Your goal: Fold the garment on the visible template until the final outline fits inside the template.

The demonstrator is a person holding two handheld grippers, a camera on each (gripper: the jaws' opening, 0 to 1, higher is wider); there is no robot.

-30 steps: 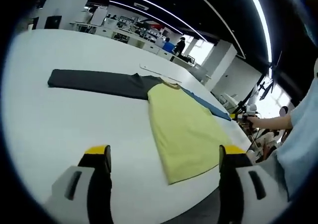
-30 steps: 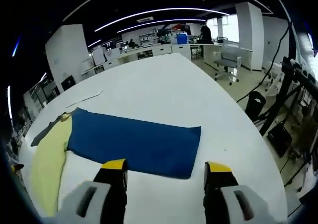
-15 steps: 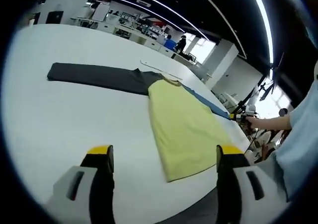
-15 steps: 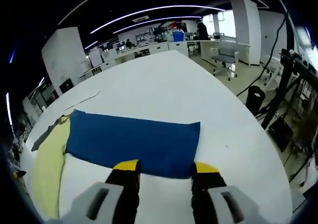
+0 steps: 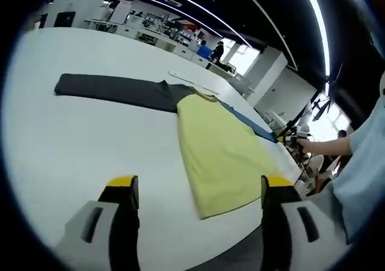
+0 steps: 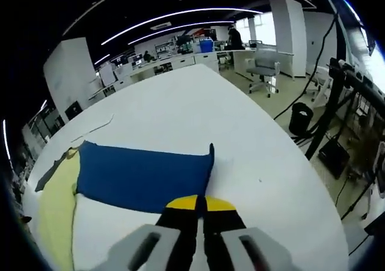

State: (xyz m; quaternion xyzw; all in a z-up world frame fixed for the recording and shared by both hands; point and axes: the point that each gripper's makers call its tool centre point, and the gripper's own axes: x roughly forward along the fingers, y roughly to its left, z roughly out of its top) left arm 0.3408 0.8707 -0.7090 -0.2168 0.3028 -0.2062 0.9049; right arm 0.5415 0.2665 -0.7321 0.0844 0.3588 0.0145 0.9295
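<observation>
The garment lies flat on the white table (image 5: 72, 139), with a yellow body (image 5: 216, 148), a dark grey sleeve (image 5: 114, 91) and a blue sleeve (image 5: 252, 125). My left gripper (image 5: 198, 187) is open above the table's near edge, short of the yellow hem, with nothing between its jaws. In the right gripper view, my right gripper (image 6: 201, 204) is shut on the near edge of the blue sleeve (image 6: 141, 175) close to its cuff. The cuff end is drawn in and its far corner stands up. The yellow body (image 6: 57, 211) lies at the left.
A thin pale strip (image 6: 96, 127) lies on the table beyond the garment. The table edge curves along the right, with an office chair (image 6: 264, 73), a black bin (image 6: 299, 118) and cables on the floor past it. A person's arm (image 5: 322, 145) reaches in at the right.
My right gripper's jaws have closed from wide apart onto the blue sleeve's edge, and the cuff end has pulled in toward the body. The left gripper stays open and has barely shifted.
</observation>
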